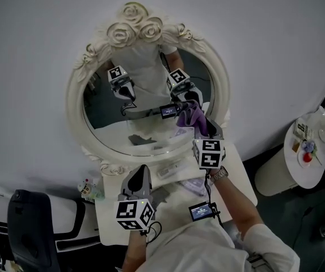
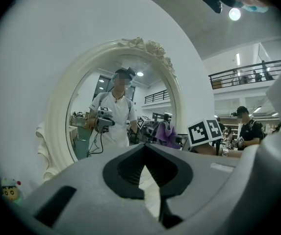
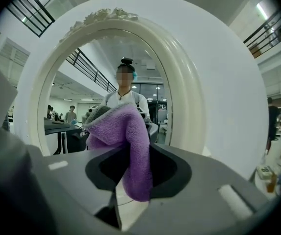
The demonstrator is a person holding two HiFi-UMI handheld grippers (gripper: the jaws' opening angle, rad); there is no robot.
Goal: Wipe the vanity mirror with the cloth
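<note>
The oval vanity mirror (image 1: 145, 103) in its cream, rose-topped frame stands on a small white table (image 1: 236, 171) against the wall. My right gripper (image 1: 198, 128) is shut on a purple cloth (image 1: 191, 117), held up against the lower right of the glass. In the right gripper view the cloth (image 3: 126, 133) hangs folded between the jaws, right in front of the mirror (image 3: 98, 67). My left gripper (image 1: 141, 173) hovers lower, over the table's left part, jaws together and empty. Its view shows the mirror (image 2: 89, 126) and the cloth (image 2: 167, 134).
A small toy figure (image 1: 88, 189) sits at the table's left corner, and a flat white object (image 1: 171, 169) lies by the mirror's foot. A round white side table (image 1: 312, 169) with small items stands at right. Black chairs (image 1: 20, 222) stand at lower left.
</note>
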